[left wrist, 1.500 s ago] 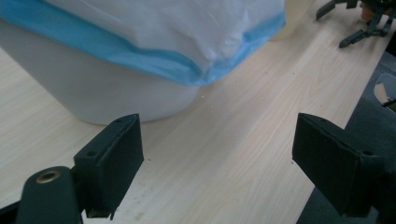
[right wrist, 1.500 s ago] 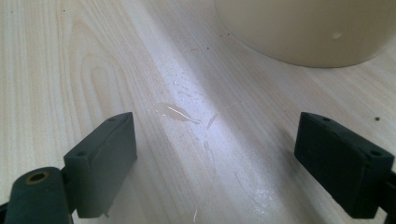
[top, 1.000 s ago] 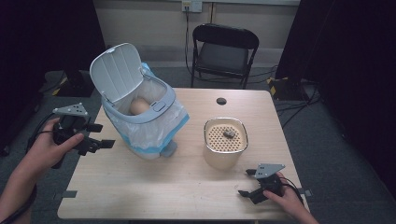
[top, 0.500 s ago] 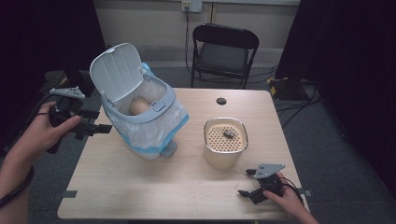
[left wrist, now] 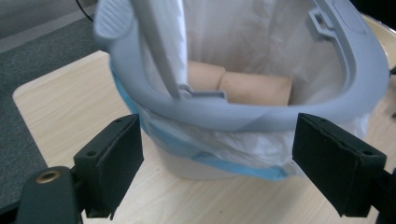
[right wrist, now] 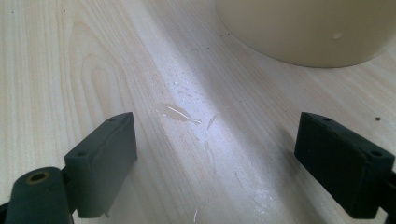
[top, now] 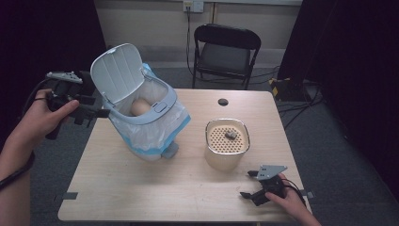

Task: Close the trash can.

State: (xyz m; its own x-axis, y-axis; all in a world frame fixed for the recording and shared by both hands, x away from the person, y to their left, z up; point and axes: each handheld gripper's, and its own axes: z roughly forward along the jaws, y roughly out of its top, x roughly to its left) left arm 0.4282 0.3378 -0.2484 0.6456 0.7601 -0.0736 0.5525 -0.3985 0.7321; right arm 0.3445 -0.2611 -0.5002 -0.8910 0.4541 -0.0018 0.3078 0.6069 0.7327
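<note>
A grey-blue bin (top: 141, 117) with its lid (top: 115, 70) flipped up and a white-and-blue bag liner stands tilted on the left half of the table. Tan cardboard rolls (left wrist: 252, 88) lie inside it. My left gripper (top: 96, 109) is held above the table's left edge, open, with its tips close to the bin's rim below the lid hinge. In the left gripper view the rim (left wrist: 243, 116) runs just beyond the open left gripper (left wrist: 217, 142), untouched. My right gripper (top: 248, 183) rests open on the table at the front right; its jaws span bare wet wood (right wrist: 187, 114).
A cream container (top: 227, 146) with a perforated top and a small dark piece (top: 230, 135) on it stands right of centre, just beyond the right gripper (right wrist: 215, 140). A small black disc (top: 223, 101) lies near the far edge. A black folding chair (top: 226, 47) stands behind the table.
My left gripper has risen from beside the table's left edge and moved away and in, up to the bin's rim. The right gripper and the bin have not moved.
</note>
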